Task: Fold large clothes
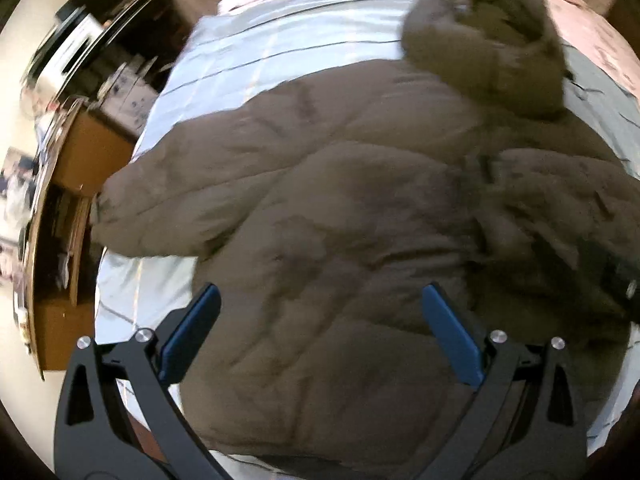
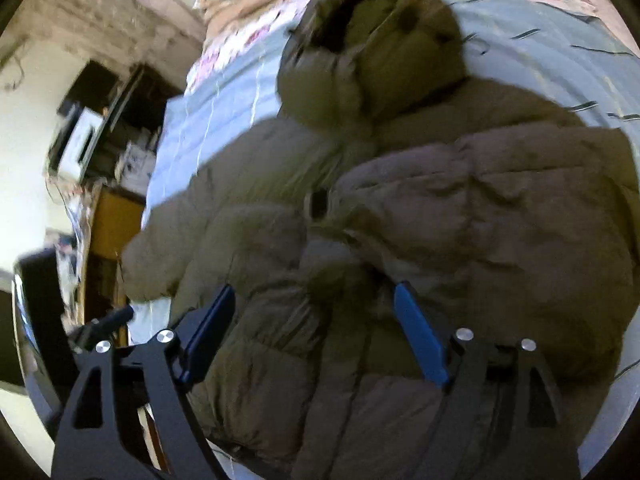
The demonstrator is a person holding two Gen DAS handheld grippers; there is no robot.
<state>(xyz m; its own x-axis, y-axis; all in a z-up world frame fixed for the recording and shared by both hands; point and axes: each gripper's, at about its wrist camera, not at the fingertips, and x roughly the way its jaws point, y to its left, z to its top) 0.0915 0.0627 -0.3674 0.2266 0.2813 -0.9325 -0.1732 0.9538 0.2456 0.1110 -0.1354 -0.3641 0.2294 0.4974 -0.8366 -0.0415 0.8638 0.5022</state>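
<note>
Jacket (image 1: 340, 208) lies spread flat on the bed (image 1: 248, 60), hood (image 1: 488, 40) far, so I can reach its sleeves. Left hand-held gripper (image 1: 320, 336) and right hand-held gripper (image 2: 316, 336) hover spread above it, gripping nothing (frames blurred).

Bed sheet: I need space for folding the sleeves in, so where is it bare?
The pale blue striped bed sheet lies bare beyond the brown puffy hooded jacket, left of its hood, and below the left sleeve. The middle is covered by the jacket.
</note>
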